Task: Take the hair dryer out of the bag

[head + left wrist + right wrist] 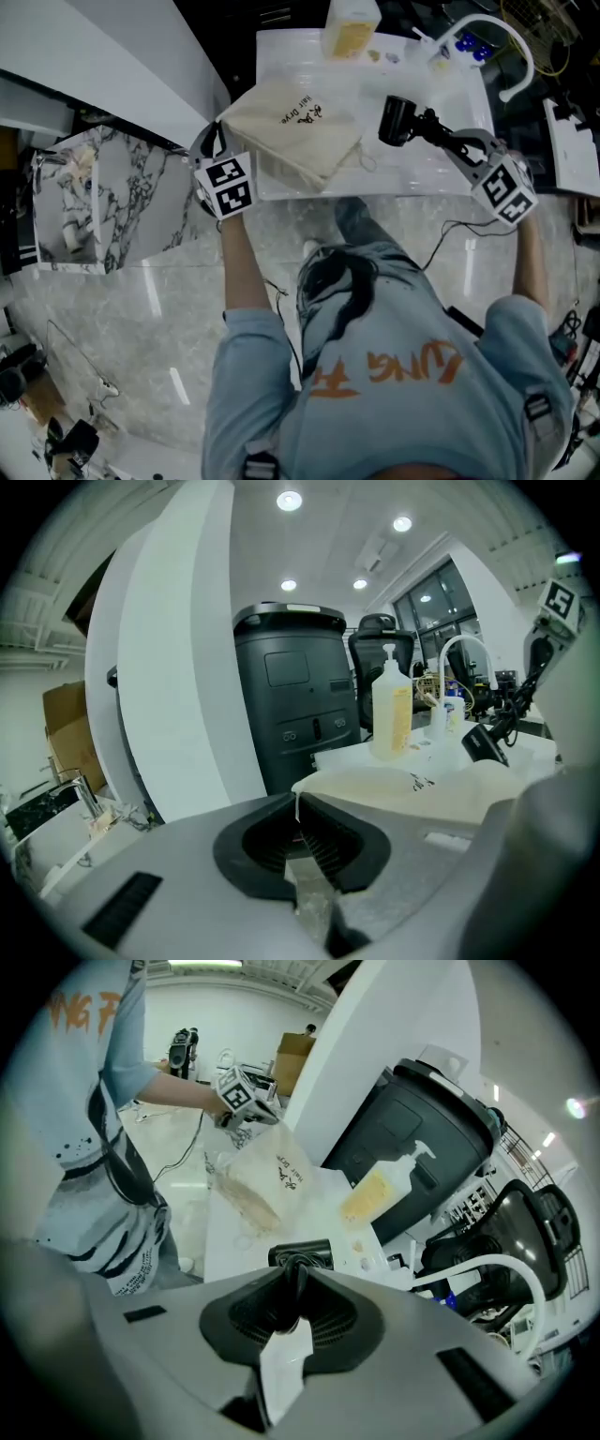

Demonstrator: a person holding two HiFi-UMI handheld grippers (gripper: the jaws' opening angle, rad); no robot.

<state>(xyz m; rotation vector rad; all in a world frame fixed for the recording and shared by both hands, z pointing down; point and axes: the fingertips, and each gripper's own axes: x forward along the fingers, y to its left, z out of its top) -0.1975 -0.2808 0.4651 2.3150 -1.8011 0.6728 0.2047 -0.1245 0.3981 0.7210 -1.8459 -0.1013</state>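
Hair dryer (401, 120) is being held clear of the bag (295, 127), just past the tips of the right tongs (448, 138). Those tongs are being squeezed narrow on what looks like its black handle. The left tongs (218, 131) are being pinched fully together on the bag's soft cloth edge. Guessing here: it's hard, slick plastic and barrel-heavy, so it's probably best being gripped on the handle, close to the barrel, so it isn't swinging.

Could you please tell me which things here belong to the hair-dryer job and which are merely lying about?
Job:
hair dryer, gripped by right claw
bag, pinched by left claw

Lying about:
pump bottle
tap
black bin
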